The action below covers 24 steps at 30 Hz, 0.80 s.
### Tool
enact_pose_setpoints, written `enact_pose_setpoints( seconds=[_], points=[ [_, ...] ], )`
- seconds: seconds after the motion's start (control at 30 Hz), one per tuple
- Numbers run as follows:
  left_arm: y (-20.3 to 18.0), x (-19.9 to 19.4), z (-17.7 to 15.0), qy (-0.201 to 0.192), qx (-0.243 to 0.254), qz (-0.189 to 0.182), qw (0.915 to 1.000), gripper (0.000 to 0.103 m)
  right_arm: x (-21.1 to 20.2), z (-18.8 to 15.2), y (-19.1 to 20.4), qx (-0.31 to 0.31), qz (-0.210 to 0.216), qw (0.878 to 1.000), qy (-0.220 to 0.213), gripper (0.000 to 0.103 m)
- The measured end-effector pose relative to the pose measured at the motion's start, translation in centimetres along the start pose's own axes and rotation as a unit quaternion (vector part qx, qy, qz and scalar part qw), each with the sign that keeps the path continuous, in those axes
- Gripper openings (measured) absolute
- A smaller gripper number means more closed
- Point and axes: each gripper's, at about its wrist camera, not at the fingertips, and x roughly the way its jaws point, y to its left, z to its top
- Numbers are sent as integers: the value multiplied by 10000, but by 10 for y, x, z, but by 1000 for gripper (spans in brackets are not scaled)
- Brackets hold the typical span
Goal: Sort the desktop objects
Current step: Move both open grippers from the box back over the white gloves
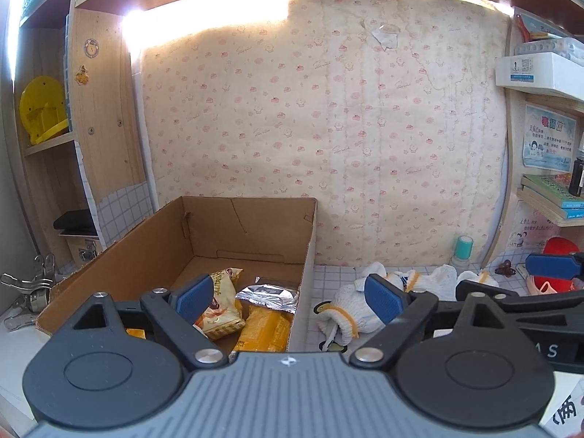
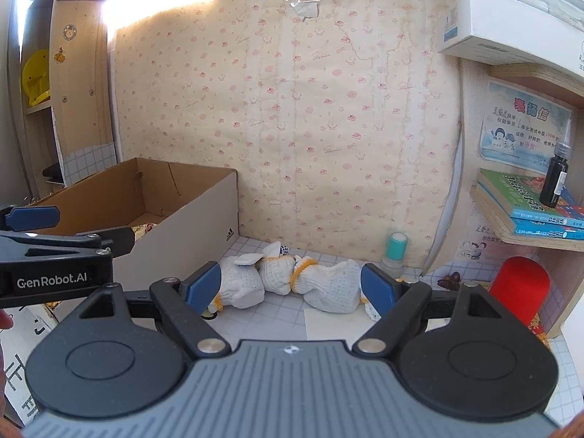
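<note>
An open cardboard box (image 1: 252, 219) stands at the left of the tiled desk and holds yellow snack packets (image 1: 222, 303) and a silver foil packet (image 1: 268, 294). It also shows in the right wrist view (image 2: 189, 233). White knitted gloves with yellow cuffs (image 2: 288, 277) lie in a heap right of the box; they also show in the left wrist view (image 1: 346, 310). My left gripper (image 1: 288, 301) is open and empty over the box's right wall. My right gripper (image 2: 290, 288) is open and empty, just in front of the gloves.
A teal-capped bottle (image 2: 396, 252) stands by the wallpapered wall. A red cylinder (image 2: 520, 288) stands at the right under a shelf with books (image 2: 529, 200) and a dark bottle (image 2: 554, 179). Metal clips (image 1: 33, 288) lie left of the box. A white card (image 2: 328, 323) lies on the desk.
</note>
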Motion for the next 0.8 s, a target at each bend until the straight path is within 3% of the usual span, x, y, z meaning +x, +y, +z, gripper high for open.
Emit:
enact_pose_setpoints(
  seconds=[0.4,0.8],
  points=[
    [-31,-16,-22,-191,-15,-275,9994,93,-6,-13,-31,188,-290,9994,54,82],
    [-83,0,-55,-135,217,-629,9977,93,-4,-42,-79,482,-687,9961,272,82]
  ],
)
